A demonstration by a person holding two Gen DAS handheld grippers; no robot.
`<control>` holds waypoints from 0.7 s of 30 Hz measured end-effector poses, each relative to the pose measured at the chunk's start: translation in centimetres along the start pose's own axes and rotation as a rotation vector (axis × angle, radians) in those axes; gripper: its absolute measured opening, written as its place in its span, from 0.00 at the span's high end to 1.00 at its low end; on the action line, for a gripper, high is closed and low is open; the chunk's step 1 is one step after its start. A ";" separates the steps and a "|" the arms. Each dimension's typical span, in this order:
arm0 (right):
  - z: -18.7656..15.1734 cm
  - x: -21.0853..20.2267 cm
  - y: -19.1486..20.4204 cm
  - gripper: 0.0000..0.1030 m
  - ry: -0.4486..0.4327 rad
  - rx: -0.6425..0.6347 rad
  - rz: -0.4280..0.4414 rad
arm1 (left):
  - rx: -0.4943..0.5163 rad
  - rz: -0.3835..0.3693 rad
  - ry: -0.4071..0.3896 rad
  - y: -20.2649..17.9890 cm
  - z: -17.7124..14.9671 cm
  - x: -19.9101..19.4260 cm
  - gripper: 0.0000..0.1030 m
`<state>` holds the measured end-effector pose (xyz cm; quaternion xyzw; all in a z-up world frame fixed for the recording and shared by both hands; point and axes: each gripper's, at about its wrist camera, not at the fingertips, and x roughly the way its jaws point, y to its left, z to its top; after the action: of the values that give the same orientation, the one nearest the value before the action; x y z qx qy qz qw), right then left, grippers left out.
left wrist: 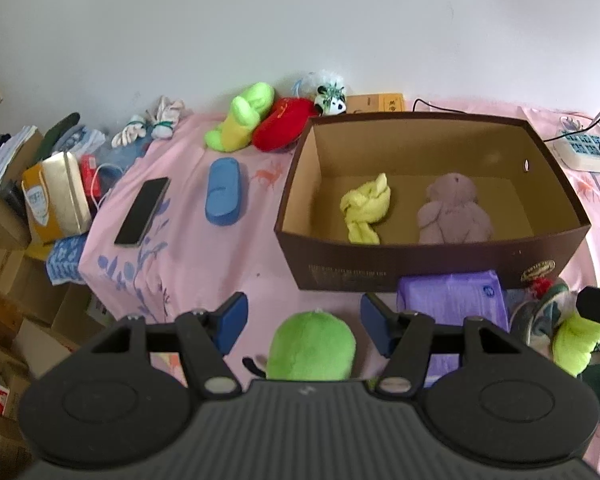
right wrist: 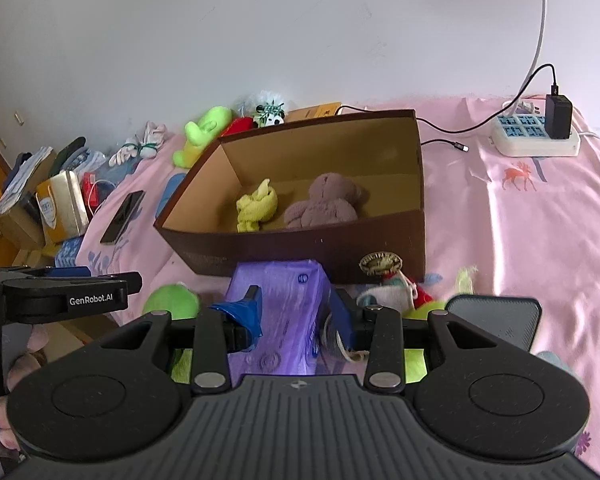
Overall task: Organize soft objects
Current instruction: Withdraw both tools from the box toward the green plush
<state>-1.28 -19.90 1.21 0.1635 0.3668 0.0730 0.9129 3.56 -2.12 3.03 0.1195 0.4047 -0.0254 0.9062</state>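
Soft toys and an open box on a pink bed

"GenRobot.AI" is printed on the left tongs (left wrist: 303,316), spread wide around a fuzzy round green plush (left wrist: 311,346), pads clear of it. The right tongs (right wrist: 296,316) pinch a crinkly purple packet (right wrist: 284,312), long axis toward the brown cardboard box (right wrist: 300,246) holding a yellow cloth (right wrist: 257,210) and a mauve teddy (right wrist: 324,204).

Between your right gripper's (right wrist: 296,318) blue pads sits a purple pack (right wrist: 284,320). Ahead of it, the box (right wrist: 300,244) is dark brown outside and tan inside, holding a yellow cloth (right wrist: 257,210) and a mauve plush (right wrist: 324,202). Your left gripper (left wrist: 304,322) frames a green plush (left wrist: 311,346) on pink, deer-printed bedding (left wrist: 220,264).
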 end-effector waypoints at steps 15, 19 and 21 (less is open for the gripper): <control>-3.0 -0.6 -0.7 0.79 0.064 0.006 0.023 | 0.005 0.016 0.076 -0.9 -3.5 -0.8 0.39; -3.9 -0.6 -1.1 0.79 0.085 0.028 0.029 | 0.013 0.029 0.094 -1.0 -4.2 -0.8 0.39; -4.2 -0.5 -1.3 0.79 0.098 0.040 0.027 | 0.019 0.035 0.102 -1.0 -4.5 -0.8 0.39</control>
<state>-4.52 -20.23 -1.82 0.1831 0.4101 0.0857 0.8894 -0.39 -2.05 0.49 0.1361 0.4479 -0.0074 0.8837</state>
